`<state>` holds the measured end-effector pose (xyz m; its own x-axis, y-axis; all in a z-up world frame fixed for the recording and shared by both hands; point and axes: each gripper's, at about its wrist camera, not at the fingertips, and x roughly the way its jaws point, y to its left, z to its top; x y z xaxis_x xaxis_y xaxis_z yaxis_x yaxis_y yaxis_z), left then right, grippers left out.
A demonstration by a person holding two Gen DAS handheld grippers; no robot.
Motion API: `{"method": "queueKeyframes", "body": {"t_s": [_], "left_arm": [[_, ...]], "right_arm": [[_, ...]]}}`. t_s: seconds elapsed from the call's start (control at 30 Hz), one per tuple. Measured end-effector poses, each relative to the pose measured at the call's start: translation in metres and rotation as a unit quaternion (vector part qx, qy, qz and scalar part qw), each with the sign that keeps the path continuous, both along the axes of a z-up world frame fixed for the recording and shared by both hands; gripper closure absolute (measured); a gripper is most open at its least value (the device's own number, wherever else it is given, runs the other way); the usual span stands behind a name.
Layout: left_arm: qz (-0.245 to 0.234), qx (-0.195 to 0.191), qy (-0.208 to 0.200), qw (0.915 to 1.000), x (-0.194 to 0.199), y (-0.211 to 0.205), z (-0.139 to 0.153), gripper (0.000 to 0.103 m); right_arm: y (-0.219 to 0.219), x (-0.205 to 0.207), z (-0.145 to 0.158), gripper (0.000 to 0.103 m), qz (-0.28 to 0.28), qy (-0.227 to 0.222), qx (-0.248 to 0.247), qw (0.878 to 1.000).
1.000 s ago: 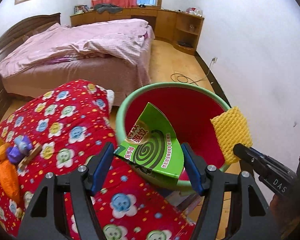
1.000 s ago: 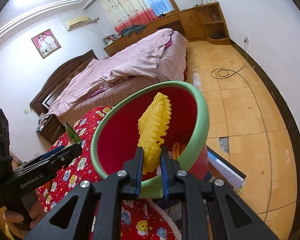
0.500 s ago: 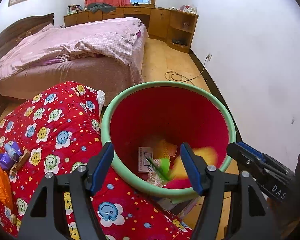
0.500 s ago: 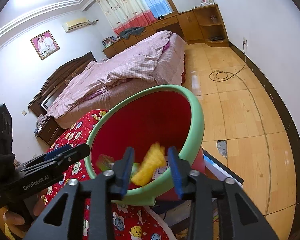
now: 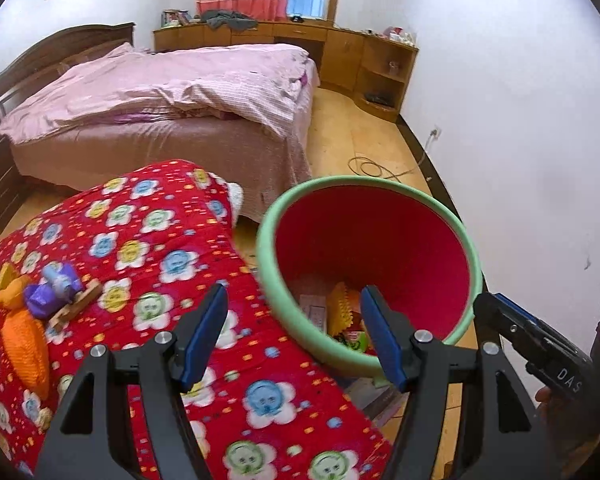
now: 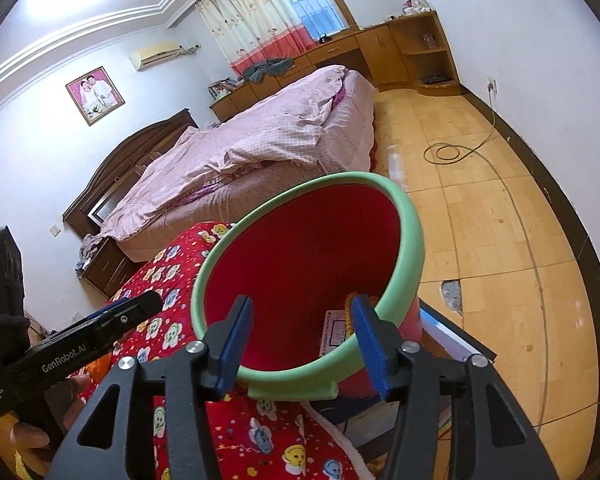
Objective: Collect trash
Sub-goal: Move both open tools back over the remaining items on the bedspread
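A red bin with a green rim stands beside the red flowered blanket. Inside it lie the yellow foam net, a green box piece and a paper slip. My left gripper is open and empty, just in front of the bin's near rim. My right gripper is open and empty above the bin's near rim; the foam net and paper show at the bottom. On the blanket at the left lie an orange net and purple wrappers.
A bed with pink bedding stands behind the blanket. Wooden cabinets line the far wall. A white wall is close on the right. A cable lies coiled on the wooden floor. Flat items lie under the bin.
Both grippers opened. The green box piece dropped from the left gripper and the yellow foam net from the right gripper into the bin. Both grippers have drawn back slightly.
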<state>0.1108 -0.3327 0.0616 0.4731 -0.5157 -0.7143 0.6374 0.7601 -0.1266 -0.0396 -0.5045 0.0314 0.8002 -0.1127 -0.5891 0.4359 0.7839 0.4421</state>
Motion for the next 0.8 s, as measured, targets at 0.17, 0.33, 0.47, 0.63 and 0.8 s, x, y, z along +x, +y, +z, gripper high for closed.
{"method": "queueKeyframes", "body": {"t_s": [0.17,0.33,0.47,0.63,0.8], "left_arm": [[0.033,0.0,-0.005,0.9995,0.008,0.03,0.004,0.034],[0.073,-0.007,-0.002,0.9973,0.021,0.066,0.004,0.034],[0.109,-0.007,-0.009,0.994,0.031,0.094,0.003,0.034],[0.154,0.004,-0.017,0.9879,0.045,0.127,-0.001,0.034],[0.19,0.014,-0.009,0.9817,0.061,0.152,-0.013,0.034]], "right_arm": [[0.01,0.003,0.002,0.043,0.007,-0.001,0.004,1.0],[0.025,0.009,0.003,0.042,0.018,0.003,0.005,1.0],[0.037,0.015,0.005,0.042,0.028,0.006,0.003,1.0],[0.05,0.021,0.007,0.042,0.037,0.01,0.0,0.999],[0.06,0.029,0.008,0.041,0.046,0.015,-0.004,0.999]]}}
